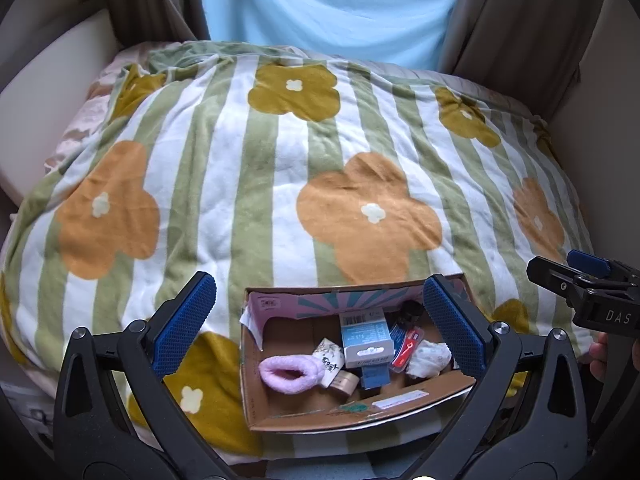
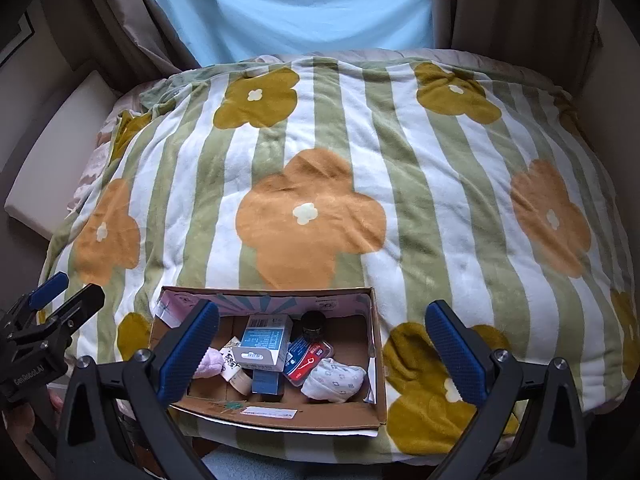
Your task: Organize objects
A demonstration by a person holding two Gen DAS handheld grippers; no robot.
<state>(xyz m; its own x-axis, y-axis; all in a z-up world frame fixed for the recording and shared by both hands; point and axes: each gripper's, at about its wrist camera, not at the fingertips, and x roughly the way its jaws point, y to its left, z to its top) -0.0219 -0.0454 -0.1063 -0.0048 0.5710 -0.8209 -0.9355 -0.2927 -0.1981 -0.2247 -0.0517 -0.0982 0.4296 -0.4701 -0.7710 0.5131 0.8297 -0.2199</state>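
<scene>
An open cardboard box (image 1: 360, 408) (image 2: 280, 416) sits on the near edge of a flowered blanket. Inside lie a pink fluffy band (image 1: 286, 372) (image 2: 210, 362), a blue-and-white carton (image 1: 366, 340) (image 2: 264, 342), a red-and-blue packet (image 1: 406, 348) (image 2: 310, 358), a white patterned cloth bundle (image 1: 430, 358) (image 2: 336, 378), a tape roll (image 1: 344, 383) (image 2: 240, 380) and a dark jar (image 1: 412, 312) (image 2: 314, 322). My left gripper (image 1: 320, 320) is open and empty above the box. My right gripper (image 2: 324, 344) is open and empty above the box's right side.
The green-striped blanket with orange and olive flowers (image 1: 280, 168) (image 2: 360, 168) covers the bed. A light blue sheet (image 1: 328, 4) and brown curtains (image 1: 520, 8) hang behind. A white padded ledge (image 1: 48, 92) is at the left. Each gripper shows at the other view's edge.
</scene>
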